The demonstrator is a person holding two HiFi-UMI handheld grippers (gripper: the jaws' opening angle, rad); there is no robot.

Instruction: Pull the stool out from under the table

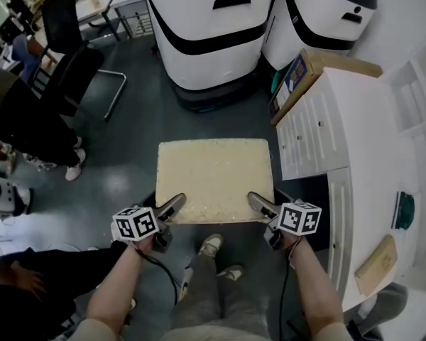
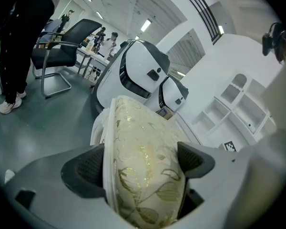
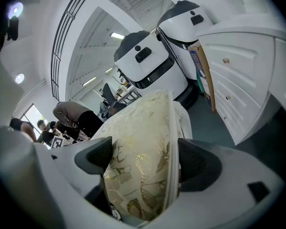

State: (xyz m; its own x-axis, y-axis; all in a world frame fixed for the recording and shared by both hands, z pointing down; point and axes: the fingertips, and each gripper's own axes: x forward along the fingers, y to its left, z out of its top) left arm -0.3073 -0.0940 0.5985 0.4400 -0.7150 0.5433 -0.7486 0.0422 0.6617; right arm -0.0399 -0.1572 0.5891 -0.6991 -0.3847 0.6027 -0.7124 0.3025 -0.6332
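stool (image 1: 214, 180), near seat edge clamped in left tongs (image 1: 173, 205), also in right tongs (image 1: 258, 203)

Bright, even overhead light from ceiling strip lamps (image 2: 145, 25). Soft glare patch on the floor (image 1: 117, 183) left of the stool cushion (image 1: 214, 180). Head view sharp. Both gripper views: heavy fisheye bending, black vignetted corners, blurred foreground.

We see the stool (image 1: 214, 180), its square cream seat patterned with gold leaves, upright on the grey floor (image 1: 128, 148) just left of the white desk (image 1: 319, 130).
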